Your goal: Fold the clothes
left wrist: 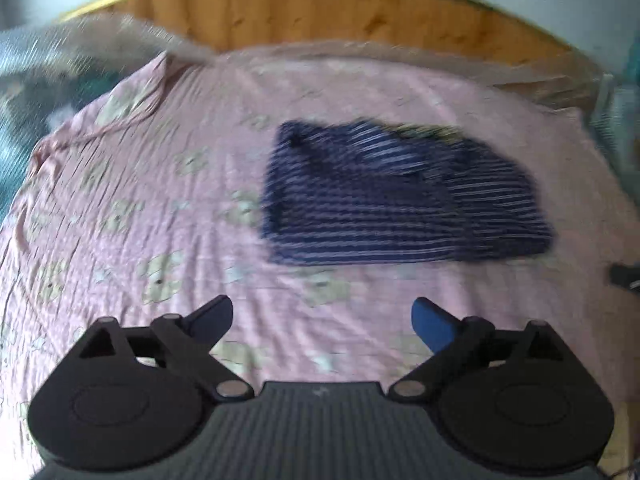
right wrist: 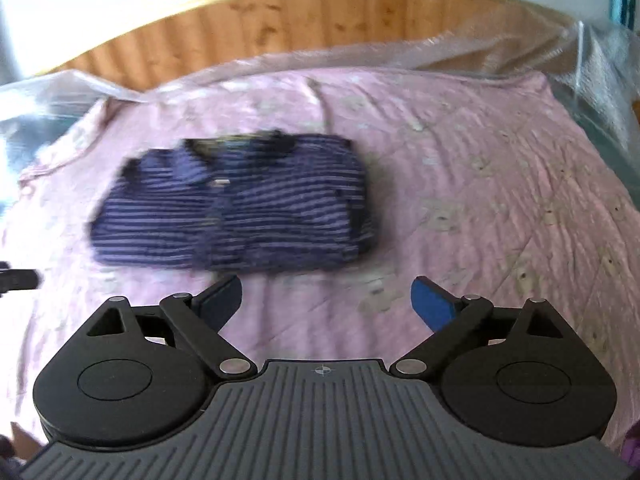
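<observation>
A navy shirt with thin pale stripes [left wrist: 400, 200] lies folded into a rough rectangle on the pink bed sheet [left wrist: 160, 200]. In the right wrist view the same shirt [right wrist: 232, 208] sits left of centre, collar towards the headboard. My left gripper [left wrist: 322, 320] hovers open above the sheet, short of the shirt's near edge, nothing between its fingers. My right gripper [right wrist: 326, 300] is open too, just before the shirt's near right corner, and holds nothing. Both views are blurred by motion.
A wooden headboard [left wrist: 320, 12] curves along the far side. Clear plastic wrap [right wrist: 520, 48] covers the mattress edges. A patterned blanket [left wrist: 24, 92] lies at the far left. The tip of the other gripper [right wrist: 18, 278] shows at the left edge of the right wrist view.
</observation>
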The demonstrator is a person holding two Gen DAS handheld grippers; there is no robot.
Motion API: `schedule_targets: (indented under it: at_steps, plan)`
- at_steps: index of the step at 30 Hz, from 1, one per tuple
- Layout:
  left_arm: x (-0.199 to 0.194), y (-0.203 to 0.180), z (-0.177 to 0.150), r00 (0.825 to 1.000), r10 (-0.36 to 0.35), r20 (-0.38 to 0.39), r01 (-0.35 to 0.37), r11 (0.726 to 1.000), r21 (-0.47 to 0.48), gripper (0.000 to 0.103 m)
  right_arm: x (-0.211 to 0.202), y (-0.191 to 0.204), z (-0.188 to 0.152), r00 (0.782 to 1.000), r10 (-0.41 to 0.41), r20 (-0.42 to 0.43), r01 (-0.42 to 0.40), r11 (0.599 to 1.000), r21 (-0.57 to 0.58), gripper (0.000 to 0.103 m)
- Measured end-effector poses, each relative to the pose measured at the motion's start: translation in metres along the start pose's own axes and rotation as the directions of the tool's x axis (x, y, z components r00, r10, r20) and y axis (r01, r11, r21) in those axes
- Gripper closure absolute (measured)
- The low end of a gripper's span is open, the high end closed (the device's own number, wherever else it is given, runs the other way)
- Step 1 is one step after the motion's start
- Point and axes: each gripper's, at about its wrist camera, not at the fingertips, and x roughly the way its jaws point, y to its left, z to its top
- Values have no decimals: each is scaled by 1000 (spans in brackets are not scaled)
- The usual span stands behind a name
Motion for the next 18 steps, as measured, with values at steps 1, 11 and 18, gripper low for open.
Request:
schedule_targets:
  at_steps: [1, 11, 18]
  plan:
    - [-9, -7, -2, 1000, -8, 18, 8, 1000, 14, 3, -8, 6, -1, 1000, 1, 6, -1, 1000, -5, 6]
    - [-71, -31, -16, 991, -56, 125, 54, 998, 23, 0, -83, 50, -12, 998, 13, 55, -11, 999, -42, 4]
    - [-90, -43, -22, 988, -53, 148, 54, 999, -7, 0, -94, 49, -11, 998, 10, 54, -6, 997, -74, 3]
